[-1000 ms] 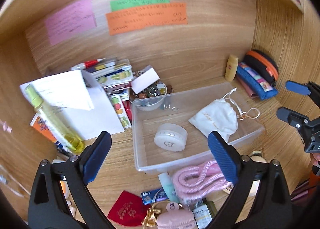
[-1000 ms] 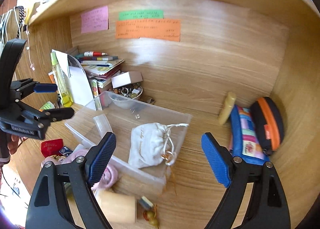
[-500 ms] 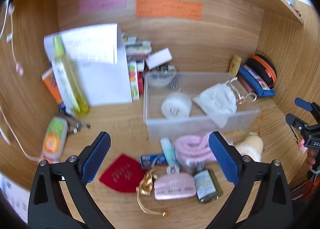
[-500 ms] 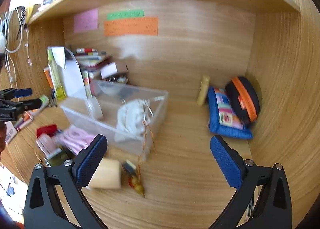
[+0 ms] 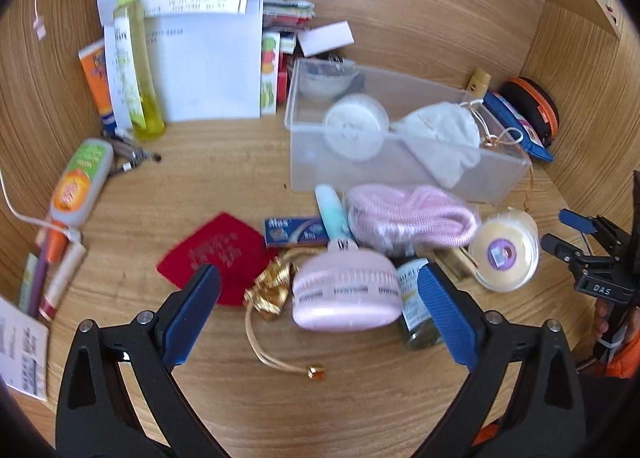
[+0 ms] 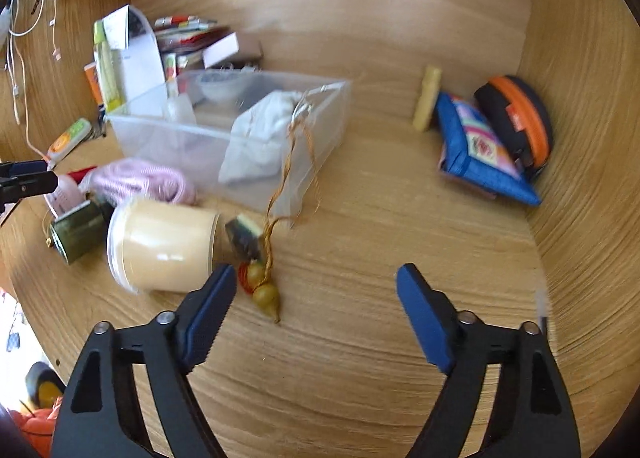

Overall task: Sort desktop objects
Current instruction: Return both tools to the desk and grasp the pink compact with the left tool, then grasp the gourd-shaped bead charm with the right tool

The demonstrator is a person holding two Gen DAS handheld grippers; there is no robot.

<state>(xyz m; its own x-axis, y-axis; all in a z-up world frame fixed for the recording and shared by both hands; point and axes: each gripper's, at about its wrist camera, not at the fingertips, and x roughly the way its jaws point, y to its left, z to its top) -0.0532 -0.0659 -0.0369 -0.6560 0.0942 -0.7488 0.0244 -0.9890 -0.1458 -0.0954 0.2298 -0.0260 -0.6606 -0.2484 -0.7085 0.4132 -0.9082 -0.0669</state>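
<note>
Left wrist view: the left tool (image 5: 316, 298) stands wide over the wooden surface (image 5: 360, 398), nothing between its blue pads. The clear plastic bin (image 5: 400, 174) serves as landmark — inside it lie a round white container (image 5: 354, 132) and a white drawstring pouch (image 5: 440, 134). Just in front of the bin sits a coiled pink cord (image 5: 412, 216), and nearer the camera a pink case (image 5: 346, 296), with a red pouch (image 5: 216, 254) to its left. A cream jar (image 5: 504, 254) lies on its side off the bin's front right corner.

Right wrist view: the right tool (image 6: 316, 298) is closing, yet wide apart, with only bare surface between its pads. A gourd charm (image 6: 264, 292) lies in front of the bin (image 6: 240, 146) — touching nothing of the tool — beside the cream jar (image 6: 160, 248). A blue pouch (image 6: 480, 150) leans well to the bin's right.
</note>
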